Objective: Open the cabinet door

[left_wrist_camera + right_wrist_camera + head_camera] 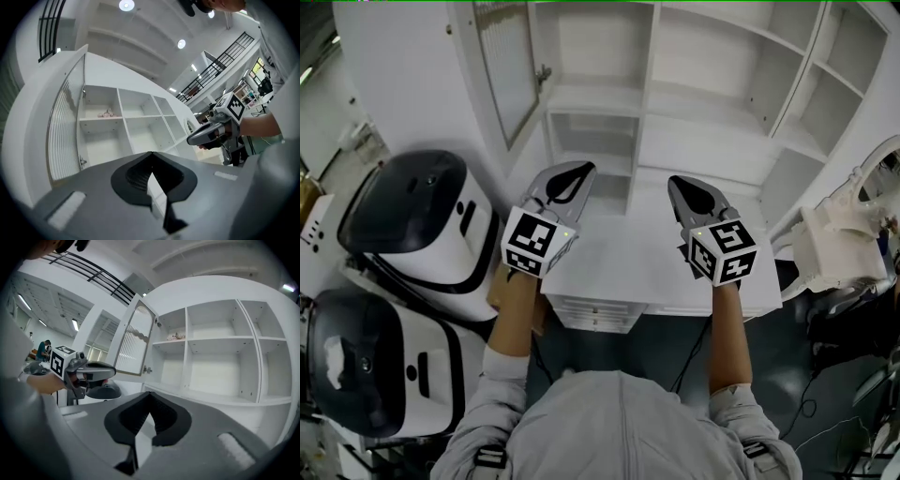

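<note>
The white cabinet (694, 84) stands with its shelves bare to view. Its ribbed-glass door (508, 70) is swung out to the left, also seen as the door (65, 136) and the door (133, 341) in the gripper views. Both grippers hover side by side over the white counter (628, 253) in front of the shelves, apart from the door. My left gripper (584, 169) is shut with nothing between its jaws, its tips (151, 153) meeting. My right gripper (675, 181) is shut and empty too, its tips (150, 393) closed together.
Two white and black machines (422, 220) (366, 366) stand at the left of the counter. A white device (834, 246) sits at the right. Drawers (592, 314) lie under the counter's front edge. A small pale item (107, 113) rests on an upper shelf.
</note>
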Demonstrator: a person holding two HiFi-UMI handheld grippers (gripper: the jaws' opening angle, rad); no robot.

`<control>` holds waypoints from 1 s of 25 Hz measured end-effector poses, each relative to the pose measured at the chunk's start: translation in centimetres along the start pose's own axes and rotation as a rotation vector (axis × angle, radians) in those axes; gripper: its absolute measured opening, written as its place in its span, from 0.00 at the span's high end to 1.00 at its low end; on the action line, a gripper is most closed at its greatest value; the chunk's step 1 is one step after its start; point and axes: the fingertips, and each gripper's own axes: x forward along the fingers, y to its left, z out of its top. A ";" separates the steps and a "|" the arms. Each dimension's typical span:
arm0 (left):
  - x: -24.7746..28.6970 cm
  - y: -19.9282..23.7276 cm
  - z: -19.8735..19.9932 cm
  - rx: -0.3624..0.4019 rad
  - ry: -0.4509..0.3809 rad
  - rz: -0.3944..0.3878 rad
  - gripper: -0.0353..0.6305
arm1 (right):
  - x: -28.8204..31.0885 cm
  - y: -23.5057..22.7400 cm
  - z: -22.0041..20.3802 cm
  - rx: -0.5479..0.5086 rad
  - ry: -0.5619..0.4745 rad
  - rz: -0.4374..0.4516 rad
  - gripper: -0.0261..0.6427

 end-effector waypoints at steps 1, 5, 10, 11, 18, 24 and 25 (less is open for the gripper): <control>-0.1 -0.5 -0.8 -0.010 0.014 -0.006 0.92 | -0.3 0.0 -0.7 0.007 0.006 -0.001 0.96; -1.1 -2.2 -3.5 -0.046 0.055 -0.027 0.92 | -1.3 0.0 -3.2 0.034 0.035 -0.005 0.96; -2.0 -2.7 -5.6 -0.080 0.083 -0.020 0.92 | -1.8 0.2 -5.5 0.039 0.080 -0.002 0.96; -2.1 -2.7 -6.0 -0.080 0.091 -0.020 0.92 | -1.8 0.3 -5.8 0.042 0.084 -0.006 0.96; -3.0 -2.8 -7.0 -0.079 0.093 -0.027 0.92 | -1.8 0.9 -7.1 0.033 0.114 -0.002 0.96; -2.5 -2.9 -7.3 -0.074 0.095 -0.027 0.92 | -1.7 0.6 -6.9 0.012 0.116 -0.025 0.96; -2.5 -3.0 -7.3 -0.067 0.095 -0.027 0.92 | -1.7 0.7 -6.9 0.017 0.116 -0.021 0.96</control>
